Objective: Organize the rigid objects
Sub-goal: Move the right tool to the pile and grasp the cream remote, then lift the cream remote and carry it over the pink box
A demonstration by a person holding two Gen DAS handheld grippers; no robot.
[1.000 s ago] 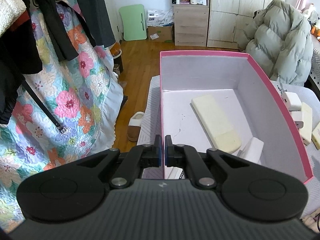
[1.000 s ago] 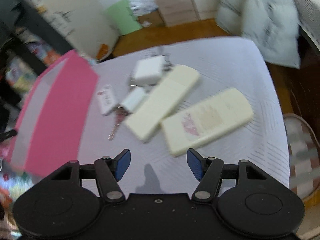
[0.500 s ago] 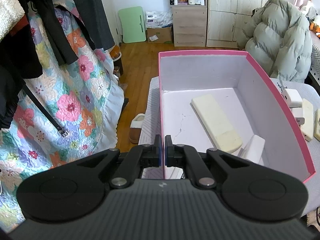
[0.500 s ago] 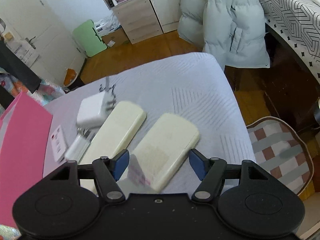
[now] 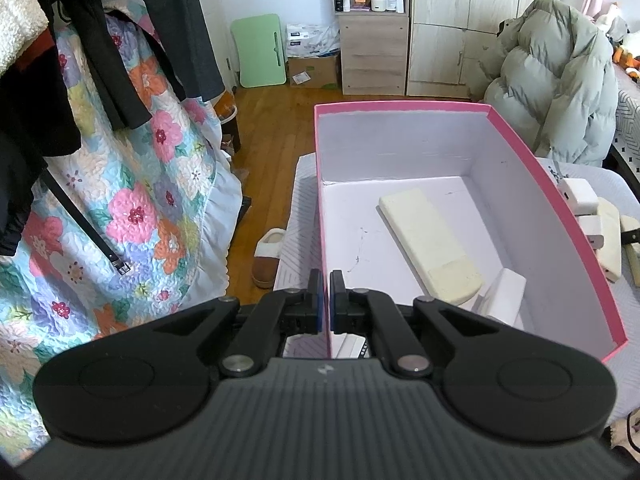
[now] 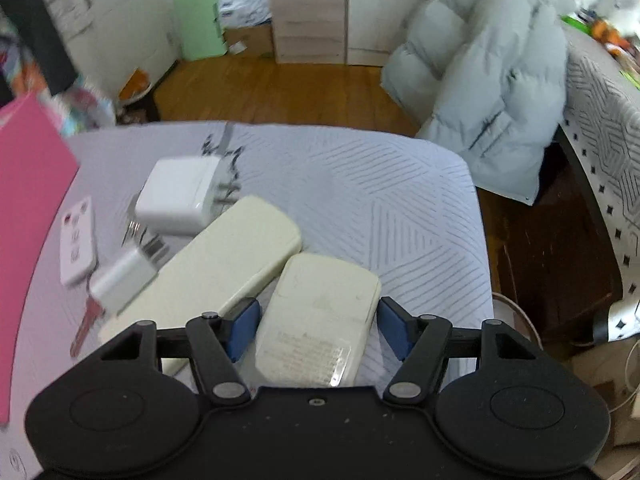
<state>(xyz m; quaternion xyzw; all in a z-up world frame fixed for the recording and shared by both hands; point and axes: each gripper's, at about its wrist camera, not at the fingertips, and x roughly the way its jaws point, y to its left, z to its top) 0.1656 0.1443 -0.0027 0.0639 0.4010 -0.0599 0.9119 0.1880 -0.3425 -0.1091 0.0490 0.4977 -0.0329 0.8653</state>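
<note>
Remote + charger in pink box

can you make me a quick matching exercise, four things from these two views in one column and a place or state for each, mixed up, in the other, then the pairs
Things:
1. left gripper
2. right gripper
3. large white charger
4. long cream remote

Places or states:
A. lies on the floor of the pink box
B. open, jaws either side of the wide cream remote
C. shut on the box's left wall
D. lies on the grey cushion, outside the box

Pairs: 1-C, 2-B, 3-D, 4-A
</note>
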